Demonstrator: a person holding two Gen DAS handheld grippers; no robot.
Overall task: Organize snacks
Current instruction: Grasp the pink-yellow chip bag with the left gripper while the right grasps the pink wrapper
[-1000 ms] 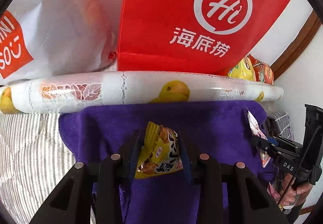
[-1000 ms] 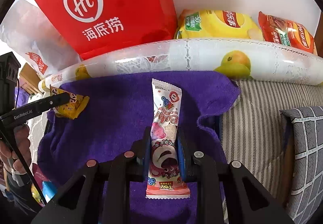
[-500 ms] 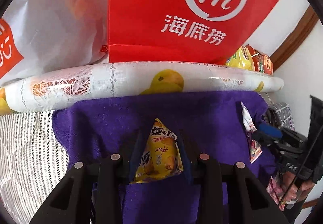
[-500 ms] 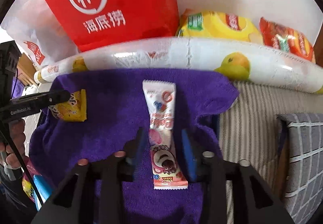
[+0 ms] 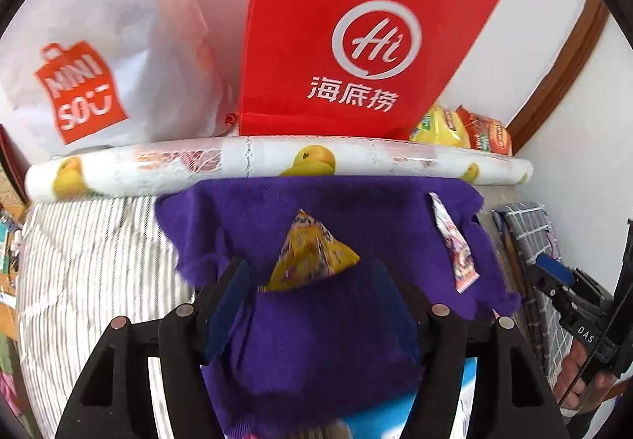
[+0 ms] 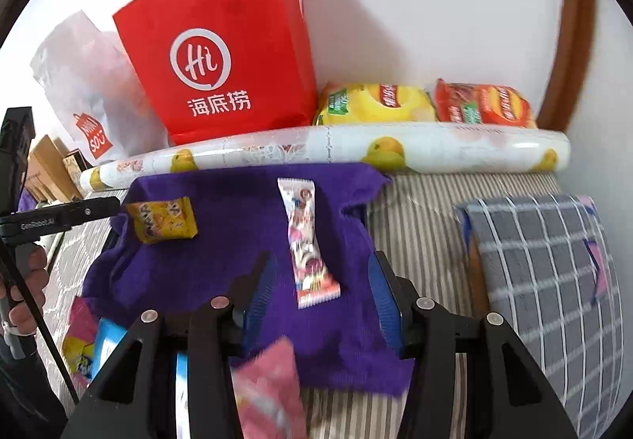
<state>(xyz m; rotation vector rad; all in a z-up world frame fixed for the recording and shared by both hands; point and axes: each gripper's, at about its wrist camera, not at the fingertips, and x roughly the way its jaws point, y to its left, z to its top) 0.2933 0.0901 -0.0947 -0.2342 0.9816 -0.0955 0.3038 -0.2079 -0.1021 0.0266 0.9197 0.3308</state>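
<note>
Yellow snack packet [image 5: 312, 255] lies on the purple towel [image 5: 316, 340], left part of it, one corner sticking up, free of any grip. Long white-pink wrapped snack [image 6: 306, 241] lies lengthwise mid-towel, well apart from the yellow one, also loose.

Left gripper [image 5: 312, 280] jaws opening, blue pads clear on both sides of the yellow packet, nothing pressed. Right gripper [image 6: 316, 288] jaws opening too, wide gap, the long snack's near end sits between the pads but untouched. Both tools point steeply down at the towel.

Near edge of the towel: pink packet [image 6: 269, 387], blurred, plus a blue one [image 6: 105, 344] and a yellow one off the towel's left corner; can't tell if the pink one lies on the towel or just in front.

Behind the towel a rolled fruit-print mat [image 6: 356, 150] lies crosswise like a low barrier. Behind that, against the white wall [image 6: 435, 4]: red paper bag [image 6: 221, 59] with white logo, white plastic bag [image 5: 110, 43] beside it, yellow chip bag [image 6: 372, 105], red chip bag [image 6: 486, 105].

Surface is a striped bedsheet [image 6: 427, 209]; grey checked cushion [image 6: 546, 273] to the right of the towel. Brown wood trim [image 6: 569, 43] at the far right corner.

A person's hand [image 6: 27, 280] holds the left tool's handle, seen at the edge of the right wrist view; other hand [image 5: 585, 375] on the right tool's handle, at the edge of the left wrist view.
</note>
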